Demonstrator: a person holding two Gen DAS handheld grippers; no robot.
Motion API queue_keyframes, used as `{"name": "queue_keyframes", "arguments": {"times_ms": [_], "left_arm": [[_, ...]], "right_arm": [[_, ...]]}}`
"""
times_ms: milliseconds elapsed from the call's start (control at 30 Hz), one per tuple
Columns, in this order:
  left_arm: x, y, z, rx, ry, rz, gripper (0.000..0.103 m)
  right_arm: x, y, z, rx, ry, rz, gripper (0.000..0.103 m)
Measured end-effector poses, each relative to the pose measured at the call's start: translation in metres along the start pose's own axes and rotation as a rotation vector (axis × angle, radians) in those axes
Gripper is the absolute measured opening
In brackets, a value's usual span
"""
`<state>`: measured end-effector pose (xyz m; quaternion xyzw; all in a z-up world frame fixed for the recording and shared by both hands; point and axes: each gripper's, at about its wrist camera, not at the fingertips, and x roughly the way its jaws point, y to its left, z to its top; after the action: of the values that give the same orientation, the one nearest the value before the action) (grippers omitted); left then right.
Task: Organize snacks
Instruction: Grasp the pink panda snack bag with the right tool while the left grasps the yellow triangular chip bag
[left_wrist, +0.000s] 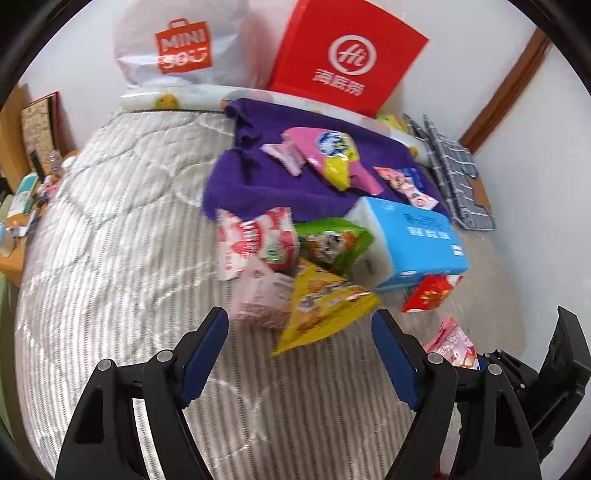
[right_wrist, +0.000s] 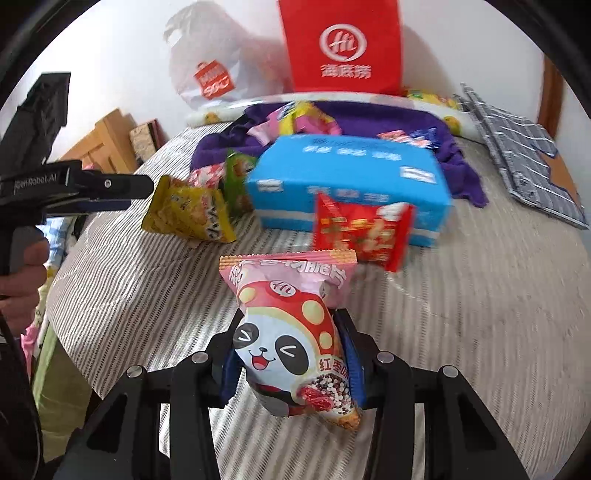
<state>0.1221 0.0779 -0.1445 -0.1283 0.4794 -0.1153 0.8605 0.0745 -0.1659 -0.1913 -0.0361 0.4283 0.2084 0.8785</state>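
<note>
1. One bed (left_wrist: 110, 229) fills both views, and its striped grey-and-white quilt carries everything here.
2. One purple towel (left_wrist: 258, 177) lies crumpled toward the far end, with one folded checked cloth (left_wrist: 454, 173) off to its right.
3. Two bags stand against the white wall: one red bag (left_wrist: 343, 55) with a white logo, and one white bag (left_wrist: 177, 48) with an orange logo beside it.
4. One blue tissue pack (right_wrist: 347, 184) sits mid-bed at the towel's near edge.
5. Two grippers are in play. The left gripper (left_wrist: 299, 350) hovers wide open with nothing between its blue pads, just short of the yellow packet (left_wrist: 321, 310). The right gripper (right_wrist: 291, 362) is clamped on the panda packet (right_wrist: 291, 332), pads pressing both sides, packet upright above the quilt.
6. Snack packets, counted through some blur: nine, I make it. One panda packet in the right grip; one yellow, one green (left_wrist: 332, 243), one red-and-white (left_wrist: 255, 240) and one pale pink (left_wrist: 262, 295) clustered left of the tissues; one red packet (right_wrist: 362, 232) leaning on the tissues' front; three more up on the towel.
7. One wooden side table (left_wrist: 22, 206) with clutter stands at the bed's left, and brown trim runs along the wall on the right.
</note>
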Motion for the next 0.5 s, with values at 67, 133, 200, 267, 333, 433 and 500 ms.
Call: {"name": "queue_keyframes", "arguments": {"times_ms": [67, 133, 200, 267, 333, 433, 500], "left_arm": [[0.005, -0.009, 0.000, 0.025, 0.007, -0.018, 0.080], [0.011, -0.017, 0.001, 0.049, 0.015, -0.011, 0.081], [0.020, -0.026, 0.001, 0.073, 0.026, 0.007, 0.081], [0.028, -0.030, 0.001, 0.084, 0.035, 0.026, 0.081], [0.036, -0.032, 0.001, 0.087, 0.040, 0.050, 0.081], [0.047, -0.033, 0.001, 0.099, 0.057, 0.090, 0.077], [0.053, -0.035, 0.001, 0.113, 0.067, 0.115, 0.072]], "right_arm": [[-0.007, -0.010, -0.002, 0.028, -0.008, -0.018, 0.044], [-0.014, -0.023, -0.003, 0.054, -0.024, -0.041, 0.044], [-0.018, -0.032, -0.004, 0.071, -0.037, -0.068, 0.044], [-0.020, -0.045, -0.005, 0.101, -0.046, -0.099, 0.044], [-0.021, -0.057, -0.007, 0.135, -0.044, -0.111, 0.044], [-0.020, -0.071, -0.011, 0.171, -0.044, -0.131, 0.044], [-0.016, -0.077, -0.012, 0.188, -0.035, -0.139, 0.044]]}}
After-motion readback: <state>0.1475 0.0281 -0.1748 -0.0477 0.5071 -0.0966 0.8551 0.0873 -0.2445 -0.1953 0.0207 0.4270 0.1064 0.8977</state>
